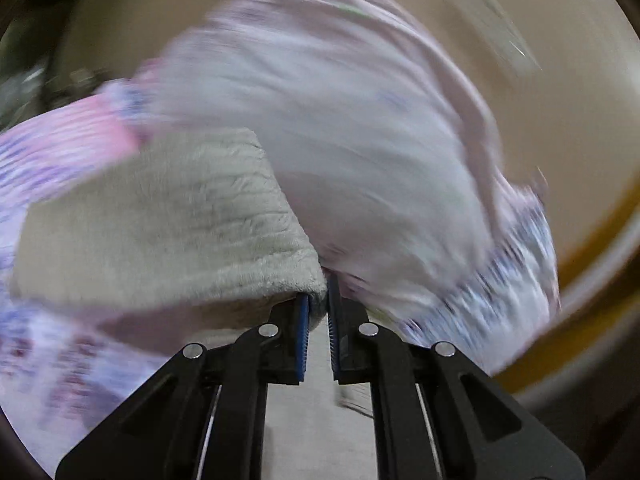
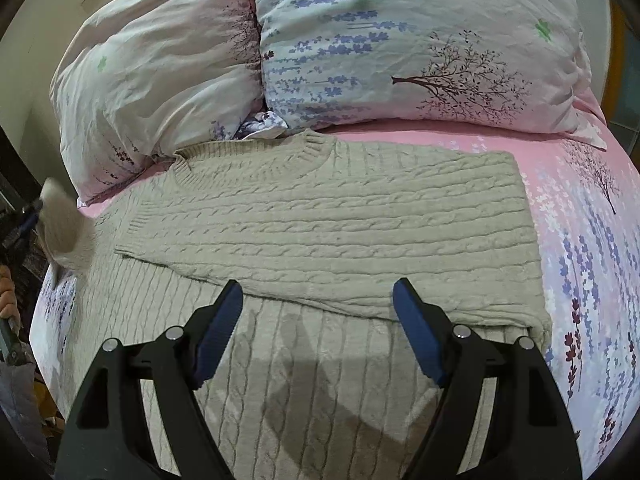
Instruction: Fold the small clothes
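- Sweater [image 2: 328, 216], beige and cable-knit, lies flat on the bed sheet [image 2: 580, 208], with its round collar toward the 2 pillows.
- One part of the sweater is folded over the body, so a second layer crosses the lower layer, which reaches to the near edge of the right wrist view.
- The left hand-held gripper [image 1: 319, 304] is closed on a beige piece of the sweater; the fabric is pinched between its blue pads [image 1: 303, 336] and hangs out to the left of them.
- In the right wrist view this same raised piece shows as a blurred beige flap at the far left edge, above the sheet, and a part of the person's hand [image 2: 7, 292] is seen just below it.
- The left wrist view is strongly blurred; behind the held fabric I can tell only pale flowered bedding and a beige wall.
- The right hand-held gripper [image 2: 318, 320] stands wide, with nothing between its blue pads [image 2: 218, 332]. It points steeply down over the folded edge of the sweater, and its shadow falls on the lower layer.
- The left pillow [image 2: 160, 60] and the right pillow [image 2: 420, 52], both with a print of purple flowers and trees, lie side by side behind the collar.
- The sheet is pink with the same print.
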A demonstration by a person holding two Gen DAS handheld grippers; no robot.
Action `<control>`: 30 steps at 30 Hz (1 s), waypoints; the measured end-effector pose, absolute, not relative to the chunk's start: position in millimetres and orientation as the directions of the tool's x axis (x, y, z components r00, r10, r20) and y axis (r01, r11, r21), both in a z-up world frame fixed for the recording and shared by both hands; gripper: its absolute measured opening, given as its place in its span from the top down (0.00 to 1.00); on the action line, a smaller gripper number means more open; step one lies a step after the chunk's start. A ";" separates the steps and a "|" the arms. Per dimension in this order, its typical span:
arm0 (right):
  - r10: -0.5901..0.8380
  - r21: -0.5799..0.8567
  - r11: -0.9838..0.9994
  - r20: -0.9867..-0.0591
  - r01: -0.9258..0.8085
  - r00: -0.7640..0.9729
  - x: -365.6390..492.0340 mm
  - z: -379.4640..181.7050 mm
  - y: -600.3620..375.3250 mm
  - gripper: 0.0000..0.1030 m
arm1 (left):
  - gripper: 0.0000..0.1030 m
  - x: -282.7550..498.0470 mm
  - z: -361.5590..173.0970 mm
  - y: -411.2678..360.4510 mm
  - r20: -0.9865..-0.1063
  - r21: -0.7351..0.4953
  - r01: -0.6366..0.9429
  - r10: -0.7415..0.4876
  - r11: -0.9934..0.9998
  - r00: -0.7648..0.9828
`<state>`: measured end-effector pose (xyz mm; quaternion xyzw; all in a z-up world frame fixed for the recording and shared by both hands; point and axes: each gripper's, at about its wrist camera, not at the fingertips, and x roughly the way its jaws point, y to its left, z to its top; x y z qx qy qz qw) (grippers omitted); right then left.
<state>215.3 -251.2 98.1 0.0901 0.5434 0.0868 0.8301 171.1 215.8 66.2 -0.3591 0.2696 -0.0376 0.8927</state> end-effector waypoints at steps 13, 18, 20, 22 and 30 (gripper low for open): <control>0.250 0.247 0.967 -0.878 -0.061 0.409 214.8 104.6 -251.0 0.25 | 0.86 211.9 -6.2 59.7 -0.668 -0.541 0.095 -0.496 0.835 0.555; 0.322 0.248 0.944 -0.828 -0.216 0.459 219.9 130.6 -210.4 0.25 | 0.36 171.8 10.8 108.5 -0.615 -0.540 0.093 -0.468 0.837 0.635; 0.362 0.237 0.923 -0.804 -0.305 0.471 222.3 141.0 -180.6 0.27 | 0.37 158.9 18.7 135.9 -0.629 -0.483 0.045 -0.381 0.875 0.678; 0.406 0.233 0.892 -0.787 -0.387 0.464 226.6 146.3 -148.9 0.31 | 0.45 155.7 19.3 158.5 -0.661 -0.428 -0.036 -0.286 0.903 0.693; 0.470 0.051 0.688 -0.791 -0.724 0.391 226.4 135.5 14.8 0.51 | 0.57 135.8 5.1 201.9 -0.725 -0.397 -0.164 -0.199 0.903 0.659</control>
